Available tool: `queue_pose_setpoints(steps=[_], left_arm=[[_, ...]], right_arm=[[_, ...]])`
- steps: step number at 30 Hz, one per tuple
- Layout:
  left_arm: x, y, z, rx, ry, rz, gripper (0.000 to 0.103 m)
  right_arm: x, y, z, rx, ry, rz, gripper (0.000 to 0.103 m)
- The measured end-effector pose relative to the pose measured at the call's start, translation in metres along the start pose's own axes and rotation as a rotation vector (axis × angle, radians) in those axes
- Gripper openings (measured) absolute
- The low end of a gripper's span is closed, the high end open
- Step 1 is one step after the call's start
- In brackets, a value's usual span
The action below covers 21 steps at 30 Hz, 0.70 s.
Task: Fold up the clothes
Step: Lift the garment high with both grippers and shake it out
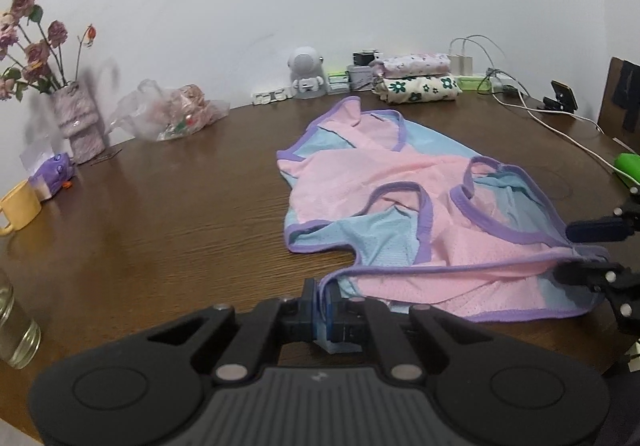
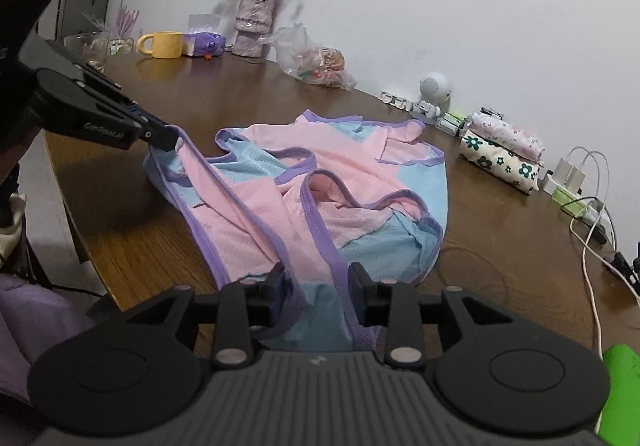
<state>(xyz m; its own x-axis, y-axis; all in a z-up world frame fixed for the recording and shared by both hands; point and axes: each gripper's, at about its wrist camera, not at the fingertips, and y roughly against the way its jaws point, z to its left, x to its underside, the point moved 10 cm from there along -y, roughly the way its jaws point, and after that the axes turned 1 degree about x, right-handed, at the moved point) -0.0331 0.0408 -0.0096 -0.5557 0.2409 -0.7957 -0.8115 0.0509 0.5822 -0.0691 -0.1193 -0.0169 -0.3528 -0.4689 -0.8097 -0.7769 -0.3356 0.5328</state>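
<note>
- While the pink-and-blue top (image 1: 404, 202) lies crumpled on the brown table (image 1: 160, 222), both grippers are at its near hem.
- L gripper (image 1: 326, 304): fingers pinched shut on the purple hem.
- R gripper (image 2: 318, 292): fingers apart, cloth lying between them, not squeezed.
- Folded clothes (image 1: 416, 80) sit stacked by the wall, w/ a flower vase (image 1: 78, 122) far left.

You've got a thin, perforated mesh cloth garment (image 1: 404, 182) in pink and pale blue, edged in a purple knit binding, soft and matt. Under it the table (image 1: 168, 206) is dark wood grain with a glossy sheen catching the light. Your left gripper (image 1: 326, 304) and right gripper (image 2: 318, 286) look like matt black plastic with dull metal pins. Far left, a glossy yellow mug (image 1: 18, 208); far right, folded printed cloth (image 1: 416, 86).
</note>
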Motion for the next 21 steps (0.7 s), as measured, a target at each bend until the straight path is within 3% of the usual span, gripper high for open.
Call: queue_pose_setpoints(steps=[6, 8, 12, 14, 17, 21], left_arm=[[0.002, 0.001, 0.009, -0.009, 0.045, 0.013, 0.003], [-0.001, 0.001, 0.007, 0.005, 0.054, 0.009, 0.003], [-0.034, 0.014, 0.007, 0.016, 0.043, -0.081, 0.002], [-0.063, 0.031, 0.009, 0.025, 0.027, -0.164, 0.002], [-0.137, 0.083, 0.017, 0.042, -0.018, -0.347, 0.002], [-0.247, 0.186, 0.034, 0.045, -0.096, -0.634, 0.002]], right_arm=[[-0.032, 0.021, -0.028, 0.061, -0.009, -0.082, 0.032], [-0.044, 0.029, -0.039, 0.085, -0.015, -0.113, 0.012], [-0.068, 0.045, -0.06, 0.132, -0.025, -0.176, 0.007], [-0.079, 0.053, -0.071, 0.156, -0.03, -0.207, 0.007], [-0.097, 0.066, -0.087, 0.192, -0.037, -0.255, 0.002], [-0.197, 0.148, -0.122, 0.226, 0.053, -0.443, 0.001]])
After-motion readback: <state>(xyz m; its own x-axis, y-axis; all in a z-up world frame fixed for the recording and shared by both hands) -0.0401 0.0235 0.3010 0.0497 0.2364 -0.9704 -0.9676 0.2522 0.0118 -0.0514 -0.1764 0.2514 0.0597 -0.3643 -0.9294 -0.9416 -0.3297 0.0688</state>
